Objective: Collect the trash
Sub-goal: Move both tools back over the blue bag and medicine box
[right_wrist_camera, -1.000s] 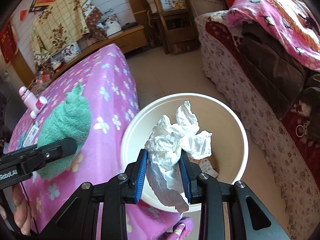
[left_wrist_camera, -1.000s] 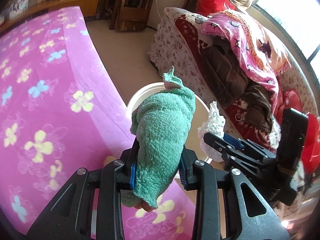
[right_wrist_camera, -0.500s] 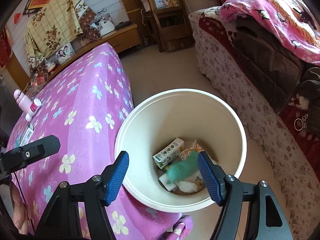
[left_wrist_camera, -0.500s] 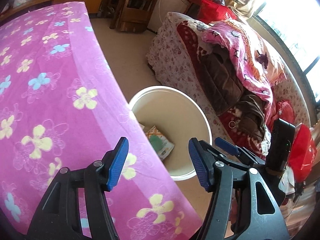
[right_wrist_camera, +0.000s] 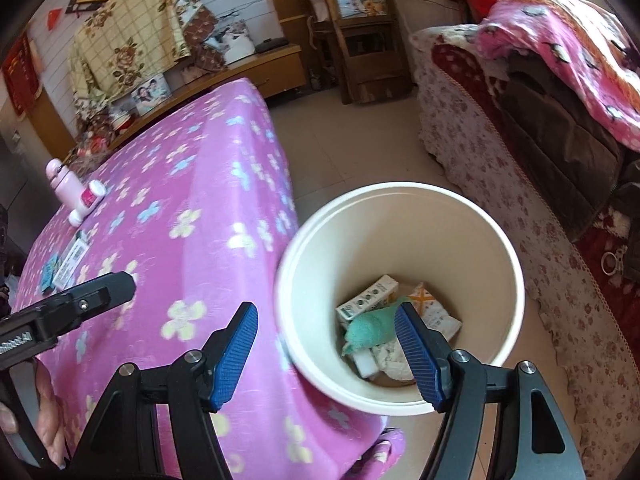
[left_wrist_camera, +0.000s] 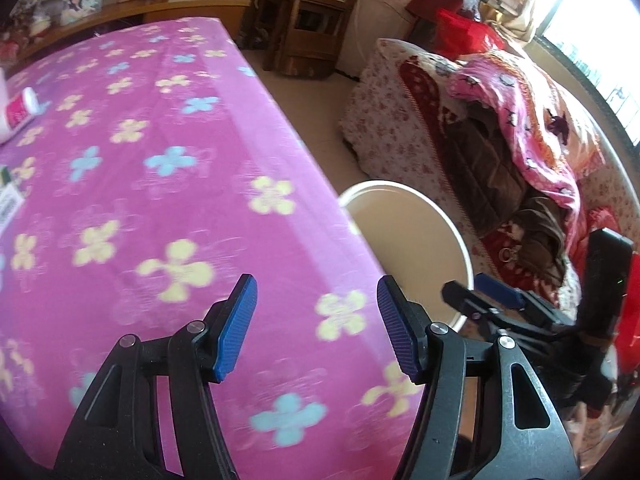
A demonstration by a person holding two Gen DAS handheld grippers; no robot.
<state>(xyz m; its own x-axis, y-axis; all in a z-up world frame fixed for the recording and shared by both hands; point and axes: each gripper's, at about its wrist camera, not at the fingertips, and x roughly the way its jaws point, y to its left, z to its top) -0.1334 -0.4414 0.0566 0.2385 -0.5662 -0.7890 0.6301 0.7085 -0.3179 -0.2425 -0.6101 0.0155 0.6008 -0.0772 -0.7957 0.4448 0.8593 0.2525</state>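
Observation:
A white bin [right_wrist_camera: 500, 272] stands on the floor beside the table; in the left wrist view only its rim [left_wrist_camera: 452, 224] shows. Inside lie a green cloth [right_wrist_camera: 370, 330], crumpled white paper [right_wrist_camera: 390, 358], a small carton [right_wrist_camera: 366, 298] and a wrapper [right_wrist_camera: 434, 310]. My right gripper [right_wrist_camera: 328, 352] is open and empty above the bin's near rim. My left gripper [left_wrist_camera: 314, 326] is open and empty over the table [left_wrist_camera: 152, 208] with its pink flowered cloth. The right gripper also shows in the left wrist view [left_wrist_camera: 486, 294].
On the table's far left lie a pink bottle [right_wrist_camera: 64, 184], a small tube [right_wrist_camera: 88, 200] and some cards [right_wrist_camera: 70, 260]. A sofa [right_wrist_camera: 520, 160] heaped with blankets runs along the right. A wooden chair [right_wrist_camera: 352, 40] and a low cabinet [right_wrist_camera: 256, 68] stand at the back.
One second ago the left gripper held the green cloth and the right held crumpled paper. Both opened and the items dropped into the bin. The left gripper has since moved over the table.

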